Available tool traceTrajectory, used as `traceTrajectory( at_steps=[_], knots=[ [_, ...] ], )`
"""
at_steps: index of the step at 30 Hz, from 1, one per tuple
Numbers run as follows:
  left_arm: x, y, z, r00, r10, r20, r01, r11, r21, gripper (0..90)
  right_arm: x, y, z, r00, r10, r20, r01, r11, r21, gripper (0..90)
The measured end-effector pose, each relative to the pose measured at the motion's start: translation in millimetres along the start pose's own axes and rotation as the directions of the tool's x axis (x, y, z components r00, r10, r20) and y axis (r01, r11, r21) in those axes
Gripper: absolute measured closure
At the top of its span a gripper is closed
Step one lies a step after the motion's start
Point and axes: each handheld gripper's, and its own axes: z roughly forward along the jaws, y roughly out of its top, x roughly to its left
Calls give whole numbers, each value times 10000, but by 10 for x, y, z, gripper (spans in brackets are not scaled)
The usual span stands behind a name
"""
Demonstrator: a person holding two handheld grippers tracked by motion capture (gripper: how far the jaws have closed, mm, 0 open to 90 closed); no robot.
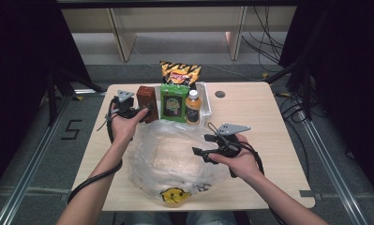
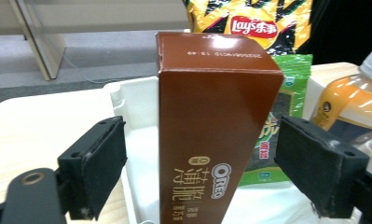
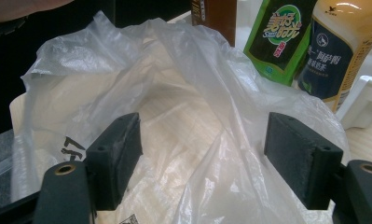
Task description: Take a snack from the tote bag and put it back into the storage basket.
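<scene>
Pale wood tabletop (image 1: 250, 112) carries a white tray (image 1: 207, 107) at its far edge, where the box (image 2: 207, 140), a green packet (image 1: 172, 104), a bottle (image 1: 192, 107) and a chip bag (image 1: 180, 72) all stand upright, so nothing looks packed yet. Nearer the person, the plastic bag (image 3: 188, 126) lies rumpled and, as far as I can tell through the film, empty. Left tool (image 2: 200, 172) straddles the box with its pads spread and clear of the sides, not yet clamped, while the right tool (image 3: 202, 158) hovers released over the bag's mouth.
</scene>
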Motion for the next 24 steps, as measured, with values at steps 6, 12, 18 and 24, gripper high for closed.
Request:
traceTrajectory(
  at_steps=[6, 12, 18, 24],
  knots=[
    [12, -65, 40, 9995, 116, 306, -121, 9998, 149, 182, -21, 2, 11, 9998, -180, 78, 182, 9997, -159, 280],
    [7, -119, 80, 9994, 219, 276, -227, 9994, 271, 255, -33, -2, 20, 9996, -242, -114, 240, 9996, -158, 280],
    [-10, -124, 119, 9993, 287, 244, -294, 9991, 295, 282, -22, -4, 21, 9999, -112, -7, 112, 9999, -95, 280],
    [-47, -124, 133, 9996, 266, -42, -265, 9994, 237, 335, -33, -6, 16, 9997, -226, -49, 226, 9997, -72, 279]
  ],
)
